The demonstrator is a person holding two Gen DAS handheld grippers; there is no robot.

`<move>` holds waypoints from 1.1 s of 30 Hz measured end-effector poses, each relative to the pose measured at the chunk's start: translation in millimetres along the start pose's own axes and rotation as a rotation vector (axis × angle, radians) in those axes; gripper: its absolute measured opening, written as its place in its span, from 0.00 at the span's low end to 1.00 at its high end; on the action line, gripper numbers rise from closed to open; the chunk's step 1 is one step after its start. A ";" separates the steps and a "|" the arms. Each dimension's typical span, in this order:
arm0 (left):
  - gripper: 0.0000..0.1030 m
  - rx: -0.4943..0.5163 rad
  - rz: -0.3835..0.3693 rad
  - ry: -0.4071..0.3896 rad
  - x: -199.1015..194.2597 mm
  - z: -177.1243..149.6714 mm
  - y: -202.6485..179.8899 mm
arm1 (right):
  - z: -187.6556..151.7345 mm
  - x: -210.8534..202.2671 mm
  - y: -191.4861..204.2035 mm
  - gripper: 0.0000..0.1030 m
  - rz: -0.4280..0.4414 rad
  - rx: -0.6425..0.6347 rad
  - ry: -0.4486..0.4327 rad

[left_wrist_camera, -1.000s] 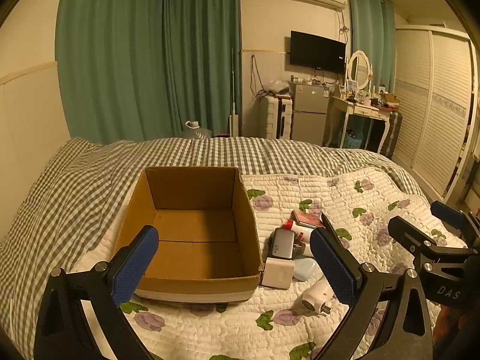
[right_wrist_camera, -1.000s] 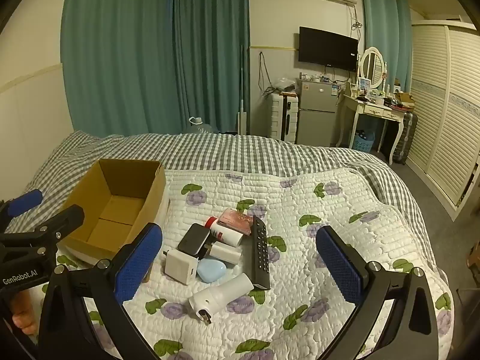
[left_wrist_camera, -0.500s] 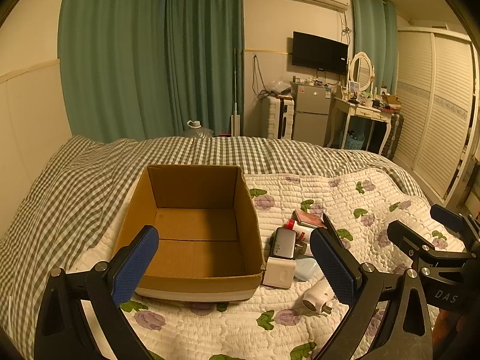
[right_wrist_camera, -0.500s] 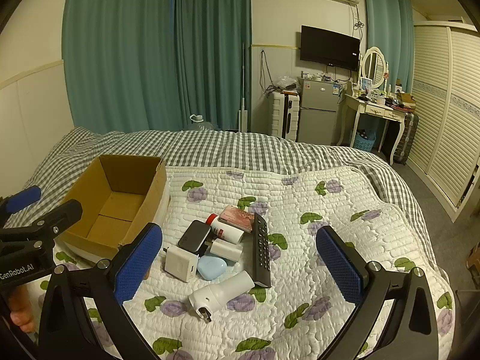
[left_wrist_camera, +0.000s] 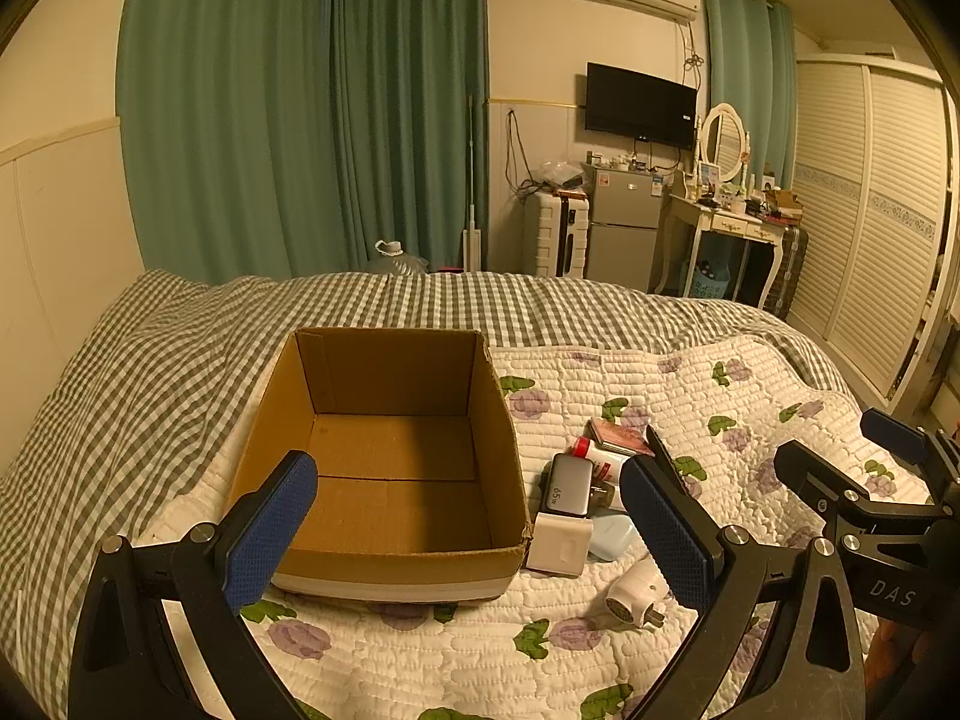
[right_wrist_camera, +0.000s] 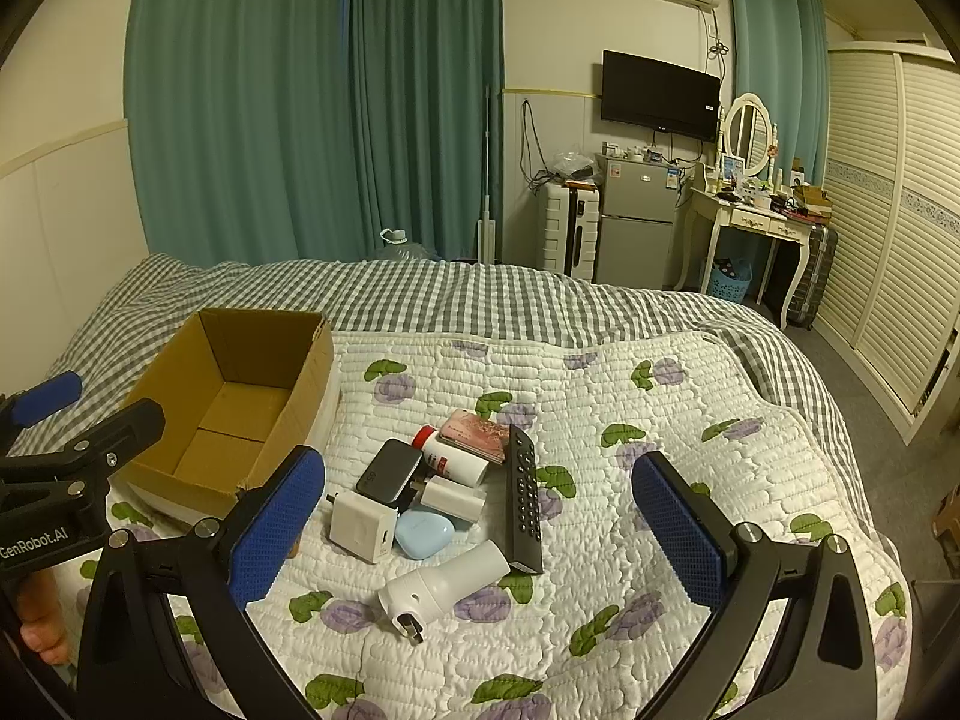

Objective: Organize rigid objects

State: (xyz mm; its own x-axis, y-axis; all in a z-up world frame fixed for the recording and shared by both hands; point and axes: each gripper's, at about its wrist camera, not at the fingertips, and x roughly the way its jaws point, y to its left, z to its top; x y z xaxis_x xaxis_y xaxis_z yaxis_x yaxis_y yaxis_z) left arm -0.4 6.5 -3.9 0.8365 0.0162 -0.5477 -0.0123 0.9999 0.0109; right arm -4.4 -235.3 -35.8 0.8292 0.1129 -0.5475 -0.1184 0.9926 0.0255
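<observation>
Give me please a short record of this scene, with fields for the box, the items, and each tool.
box: cardboard box, open top, nothing inside, on the quilt
items: pile beside the box: white charger, black remote, white plug device, blue case, power bank, red-capped bottle
left tool: open, holds nothing
right tool: open, above the pile, holds nothing

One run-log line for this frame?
left tongs: open, empty | right tongs: open, empty | cardboard box: empty | items: unsorted on quilt

The right gripper (right_wrist_camera: 477,531) gapes wide above the quilt (right_wrist_camera: 660,420); a white plug adapter (right_wrist_camera: 444,585) lies between its pads, a cardboard box (right_wrist_camera: 240,396) at ten o'clock.
</observation>
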 end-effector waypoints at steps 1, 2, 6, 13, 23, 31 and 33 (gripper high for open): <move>1.00 -0.001 0.000 0.001 0.0 0.1 -0.3 | -0.2 0.2 0.0 1.00 0.000 0.000 0.000; 1.00 -0.001 0.000 0.001 0.0 -0.1 -0.8 | -0.7 0.6 0.1 1.00 0.000 0.000 0.000; 1.00 -0.001 0.001 0.000 0.0 -0.3 -1.2 | 0.0 0.2 0.1 1.00 0.000 -0.001 0.000; 1.00 0.000 0.001 0.001 -0.1 -0.3 -0.9 | 0.2 0.1 0.2 1.00 0.000 -0.001 0.001; 1.00 -0.001 0.002 0.000 -0.3 -0.3 -0.6 | 1.0 -0.4 0.4 1.00 0.001 -0.002 0.001; 1.00 -0.001 0.002 -0.001 -0.3 0.0 0.4 | 1.0 -0.1 0.6 1.00 0.000 -0.002 0.002; 1.00 -0.002 0.003 -0.001 -0.3 -0.1 0.8 | 0.5 0.3 0.7 1.00 -0.001 -0.003 0.002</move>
State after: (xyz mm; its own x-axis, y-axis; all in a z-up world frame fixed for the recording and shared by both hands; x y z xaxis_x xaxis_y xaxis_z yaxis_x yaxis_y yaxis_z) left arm -0.7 7.3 -3.8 0.8368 0.0189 -0.5471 -0.0155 0.9998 0.0109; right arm -4.0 -234.5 -35.5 0.8284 0.1123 -0.5487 -0.1194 0.9926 0.0230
